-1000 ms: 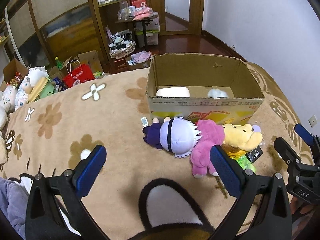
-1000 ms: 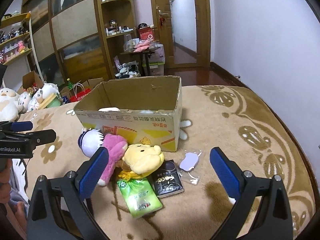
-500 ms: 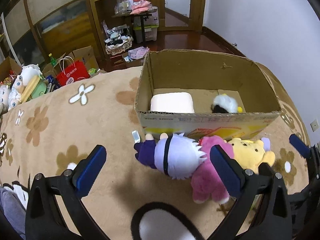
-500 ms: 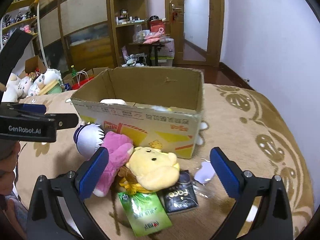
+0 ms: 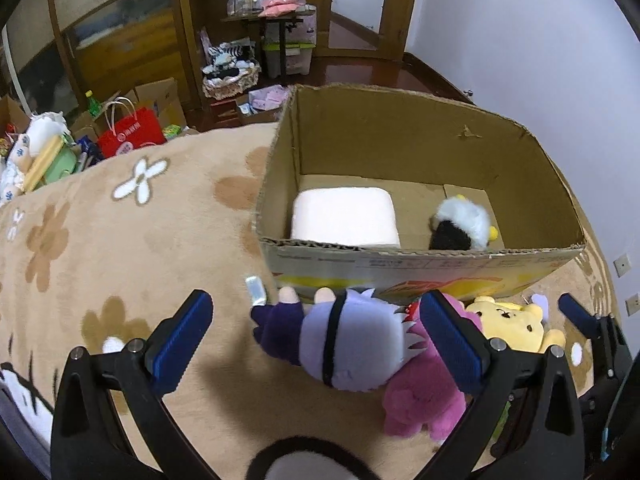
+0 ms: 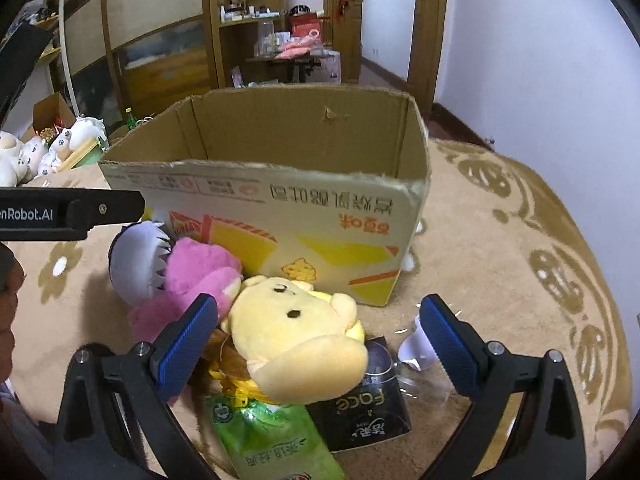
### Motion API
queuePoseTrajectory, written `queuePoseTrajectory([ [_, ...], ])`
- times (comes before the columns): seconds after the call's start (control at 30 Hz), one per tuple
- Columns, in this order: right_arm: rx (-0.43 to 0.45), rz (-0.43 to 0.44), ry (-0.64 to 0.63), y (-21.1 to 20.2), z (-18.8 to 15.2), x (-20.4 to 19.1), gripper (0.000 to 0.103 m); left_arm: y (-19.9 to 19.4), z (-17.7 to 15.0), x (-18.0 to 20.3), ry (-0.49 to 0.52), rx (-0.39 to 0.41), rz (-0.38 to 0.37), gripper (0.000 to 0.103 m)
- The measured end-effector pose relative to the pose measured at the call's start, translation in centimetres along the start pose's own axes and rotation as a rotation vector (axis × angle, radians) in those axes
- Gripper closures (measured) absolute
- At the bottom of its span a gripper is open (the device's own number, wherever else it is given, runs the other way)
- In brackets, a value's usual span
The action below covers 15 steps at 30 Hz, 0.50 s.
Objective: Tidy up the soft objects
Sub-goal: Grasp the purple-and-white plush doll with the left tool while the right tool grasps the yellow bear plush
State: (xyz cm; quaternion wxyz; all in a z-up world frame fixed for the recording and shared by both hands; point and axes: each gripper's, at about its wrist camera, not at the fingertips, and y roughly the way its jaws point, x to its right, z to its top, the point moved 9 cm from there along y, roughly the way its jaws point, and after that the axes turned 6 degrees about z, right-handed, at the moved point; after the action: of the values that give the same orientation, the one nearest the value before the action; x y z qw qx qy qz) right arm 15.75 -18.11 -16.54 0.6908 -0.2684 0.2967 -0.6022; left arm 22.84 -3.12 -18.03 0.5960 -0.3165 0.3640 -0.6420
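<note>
Three fuzzy plush toys lie in a row against the cardboard box's printed front wall on the flower-patterned blanket: a round lavender-headed doll, a shaggy pink plush, a smooth yellow bear. Left of them the blanket is bare. The left gripper hovers low, pads spread wide around the doll. The right gripper likewise gapes around the bear, above glossy flat packets.
</note>
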Motion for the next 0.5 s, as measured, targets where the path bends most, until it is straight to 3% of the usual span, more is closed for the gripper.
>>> queuePoseTrajectory([
  [0.23,-0.033,0.035,0.015,1.6,-0.8,0.1,0.0,1.9,-0.6,0.5,-0.017,-0.055,-0.037,0.001],
  [0.5,-0.063,0.078,0.047,2.3,-1.4,-0.1,0.005,3.3,-1.6,1.3,0.029,-0.099,-0.016,0.001],
])
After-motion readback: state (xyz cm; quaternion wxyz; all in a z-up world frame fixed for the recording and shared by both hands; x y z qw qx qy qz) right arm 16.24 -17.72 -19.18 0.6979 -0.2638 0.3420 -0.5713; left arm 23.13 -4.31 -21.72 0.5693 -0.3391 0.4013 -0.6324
